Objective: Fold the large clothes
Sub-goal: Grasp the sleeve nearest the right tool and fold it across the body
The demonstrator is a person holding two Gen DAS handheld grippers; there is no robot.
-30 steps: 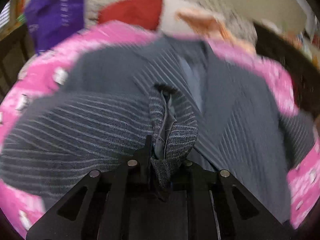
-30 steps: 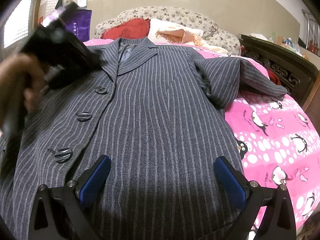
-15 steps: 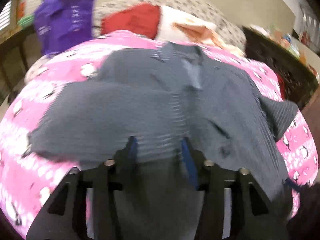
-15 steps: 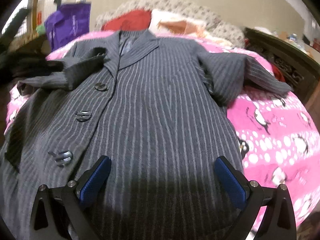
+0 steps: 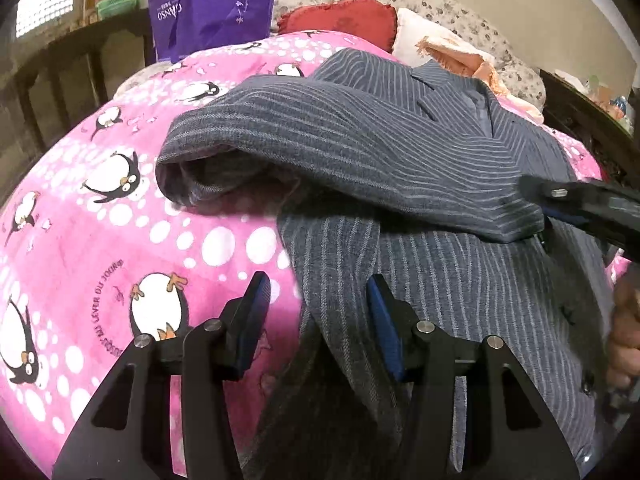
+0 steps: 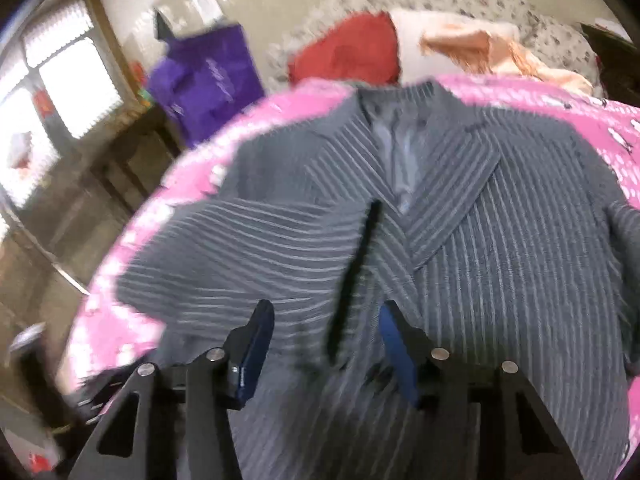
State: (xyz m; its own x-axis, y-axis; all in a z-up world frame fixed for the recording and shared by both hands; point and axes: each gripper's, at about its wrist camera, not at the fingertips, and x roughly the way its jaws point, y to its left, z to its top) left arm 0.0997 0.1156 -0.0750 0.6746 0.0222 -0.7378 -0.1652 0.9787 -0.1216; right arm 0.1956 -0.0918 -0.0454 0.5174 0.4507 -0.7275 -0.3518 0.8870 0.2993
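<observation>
The grey striped coat (image 5: pixel 420 184) lies spread on the pink penguin blanket (image 5: pixel 120 240), filling the centre and right of the left wrist view, collar toward the pillows at the top. One sleeve (image 5: pixel 320 148) is folded across the chest, its open cuff hanging off toward the middle left.

The left claw (image 5: pixel 318 304) at the bottom centre is opening, its pads straddling the coat's side edge without pressing on it. The right claw (image 6: pixel 326 334), bottom centre of its own blurred view, is closing over the sleeve end, and cloth sits between the pads, though no grip shows yet.

The risk I see: the sleeve rests loosely and bulges, so a shallow pinch could catch only the top layer and drag the fold crooked. Tugging the side edge could also pull the sleeve back off the chest
</observation>
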